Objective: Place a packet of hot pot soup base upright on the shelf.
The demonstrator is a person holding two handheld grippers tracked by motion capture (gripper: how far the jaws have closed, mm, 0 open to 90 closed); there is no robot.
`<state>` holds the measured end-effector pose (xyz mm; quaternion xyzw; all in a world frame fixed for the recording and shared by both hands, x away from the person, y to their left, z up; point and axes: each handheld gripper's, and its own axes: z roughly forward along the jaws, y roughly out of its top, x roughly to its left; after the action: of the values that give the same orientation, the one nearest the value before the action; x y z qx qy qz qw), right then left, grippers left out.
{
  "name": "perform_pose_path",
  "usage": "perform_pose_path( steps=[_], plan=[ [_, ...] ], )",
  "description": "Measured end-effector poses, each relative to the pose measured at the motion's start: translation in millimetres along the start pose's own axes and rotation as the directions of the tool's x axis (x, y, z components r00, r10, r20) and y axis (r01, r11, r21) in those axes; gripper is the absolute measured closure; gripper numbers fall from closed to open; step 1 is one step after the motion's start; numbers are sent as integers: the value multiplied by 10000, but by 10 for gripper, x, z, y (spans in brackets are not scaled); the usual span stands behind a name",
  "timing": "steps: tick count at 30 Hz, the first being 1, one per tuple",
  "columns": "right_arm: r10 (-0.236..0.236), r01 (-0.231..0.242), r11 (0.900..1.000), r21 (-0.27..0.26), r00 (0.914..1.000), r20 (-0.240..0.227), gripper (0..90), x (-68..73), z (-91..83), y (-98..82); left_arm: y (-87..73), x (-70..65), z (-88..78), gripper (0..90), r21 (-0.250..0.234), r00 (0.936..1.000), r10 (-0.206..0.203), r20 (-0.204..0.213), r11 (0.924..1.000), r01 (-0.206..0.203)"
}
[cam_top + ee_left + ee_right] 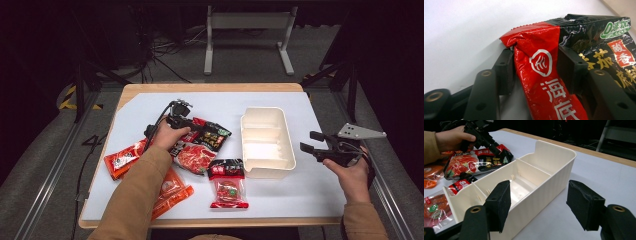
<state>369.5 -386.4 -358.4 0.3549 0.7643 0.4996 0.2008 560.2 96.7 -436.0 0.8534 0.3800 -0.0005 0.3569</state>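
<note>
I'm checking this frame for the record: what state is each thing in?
Left gripper: jaws either side of the red-and-black sauce packet's red end, pinching it.
Right gripper: open, nothing held, facing the organizer's side.
White divided organizer: upright, compartments empty.
Red-and-black sauce packet: crumpled at the gripped end.
Clear-windowed red packet: flat on the table, sealed.
Orange packets: flat, partly under the person's sleeve.

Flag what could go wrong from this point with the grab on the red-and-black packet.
1. The left gripper pinches only the crumpled red end of the red-and-black packet, so the glossy film may slip out when lifted.
2. That packet overlaps another packet; lifting may drag it along.
3. The white bin has dividers, so the packet might catch on one instead of dropping flat.
</note>
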Motion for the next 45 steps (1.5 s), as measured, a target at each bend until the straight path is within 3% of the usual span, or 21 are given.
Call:
perform_pose_path(
  steps=[8,10,14,16,25,30,34,39,45],
  plan=[
    [43,-43,10000,46,10000,10,361,-8,3,-9,3,5,-43,771,-34,9996,-265,-125,9996,265],
    [54,-54,10000,32,10000,-6,361,-4,4,-6,14,-28,-43,826,51,9994,-158,-297,9999,159],
    [50,-50,10000,55,10000,-28,361,-6,9,-4,25,-49,-63,849,40,9991,-116,-416,9999,117],
    [89,-89,10000,20,9999,-47,361,-6,8,0,22,-60,-84,857,-61,9988,-347,-358,9994,345],
    [68,-69,9999,-89,9999,-85,362,-11,0,22,54,-115,-266,869,-428,9988,-248,-430,9988,230],
    [124,-126,9998,-125,9999,-117,362,-4,4,36,66,-156,-454,875,-1011,9984,-329,-464,9945,280],
    [117,-119,9998,-161,9999,-111,360,-6,6,44,82,-196,-569,877,-1320,9987,-144,-485,9912,78],
    [292,-297,9994,-198,9992,-279,384,-15,4,64,94,-304,-734,877,-1776,9988,32,-497,9840,-120],
    [141,-157,9991,-396,9991,-398,412,16,-14,118,97,-460,-959,877,-2482,9984,356,-449,9676,-457]
  ],
)
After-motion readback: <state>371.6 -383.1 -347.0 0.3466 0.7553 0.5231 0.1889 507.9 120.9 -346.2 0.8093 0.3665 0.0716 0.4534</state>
